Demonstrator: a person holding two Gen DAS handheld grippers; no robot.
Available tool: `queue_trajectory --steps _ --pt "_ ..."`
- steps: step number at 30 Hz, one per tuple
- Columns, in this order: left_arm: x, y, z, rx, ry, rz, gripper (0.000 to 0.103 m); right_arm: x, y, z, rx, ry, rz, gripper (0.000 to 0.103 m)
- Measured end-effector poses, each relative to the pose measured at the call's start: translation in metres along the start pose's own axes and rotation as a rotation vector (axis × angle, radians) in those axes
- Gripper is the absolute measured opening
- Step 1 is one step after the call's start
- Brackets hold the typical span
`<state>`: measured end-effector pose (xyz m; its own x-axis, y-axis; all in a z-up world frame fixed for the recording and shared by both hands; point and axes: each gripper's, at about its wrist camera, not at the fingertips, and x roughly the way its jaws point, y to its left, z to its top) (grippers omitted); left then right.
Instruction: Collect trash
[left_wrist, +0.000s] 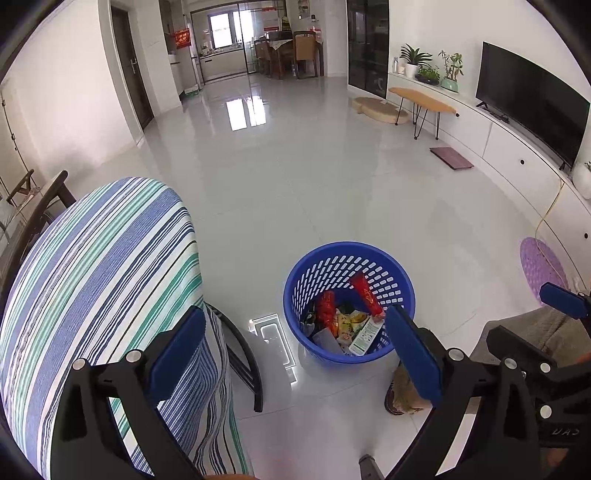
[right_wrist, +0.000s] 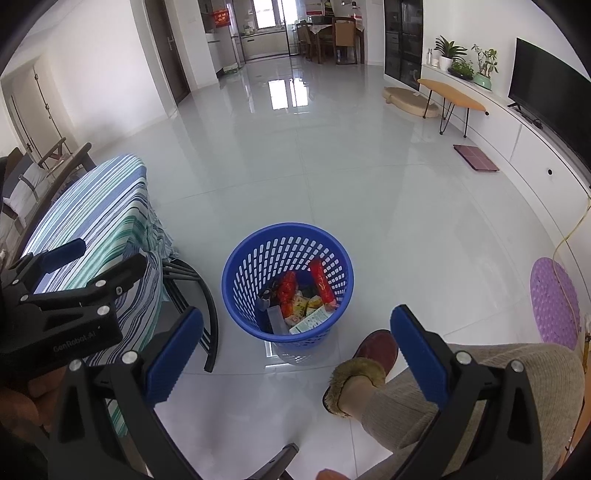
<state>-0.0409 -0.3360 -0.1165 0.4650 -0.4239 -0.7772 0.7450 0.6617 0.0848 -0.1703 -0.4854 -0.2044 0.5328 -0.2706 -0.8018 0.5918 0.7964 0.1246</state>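
A blue perforated waste basket (left_wrist: 400, 291) (right_wrist: 240, 291) stands on the glossy tile floor. Inside lie several wrappers: a long red packet (left_wrist: 365, 295) (right_wrist: 321, 282), a red bag (left_wrist: 325, 308), a yellow packet and a white-green carton (left_wrist: 364, 338) (right_wrist: 308, 321). My left gripper (left_wrist: 295, 345) hangs above and just short of the basket, open and empty; its black body also shows at the left of the right wrist view. My right gripper (right_wrist: 295, 341) is open and empty over the basket's near side; its blue pad (left_wrist: 563, 295) shows at the right edge of the left wrist view.
A table under a blue-green striped cloth (left_wrist: 99, 280) (right_wrist: 107, 214) stands left of the basket, a black chair (right_wrist: 207, 317) tucked beside it. The person's leg and red furry slipper (right_wrist: 369, 369) are right of the basket. A purple mat (right_wrist: 554, 306) lies far right.
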Motion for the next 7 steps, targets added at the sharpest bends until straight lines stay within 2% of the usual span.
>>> queue_trajectory --steps 3,7 --pt "0.0025 0.0021 0.002 -0.013 0.027 -0.034 0.097 0.0001 -0.0014 -0.0006 0.003 0.002 -0.006 0.098" --pt "0.0032 0.0042 0.0021 -0.013 0.026 -0.03 0.097 0.0009 -0.0021 -0.0003 0.005 0.005 -0.008 0.098"
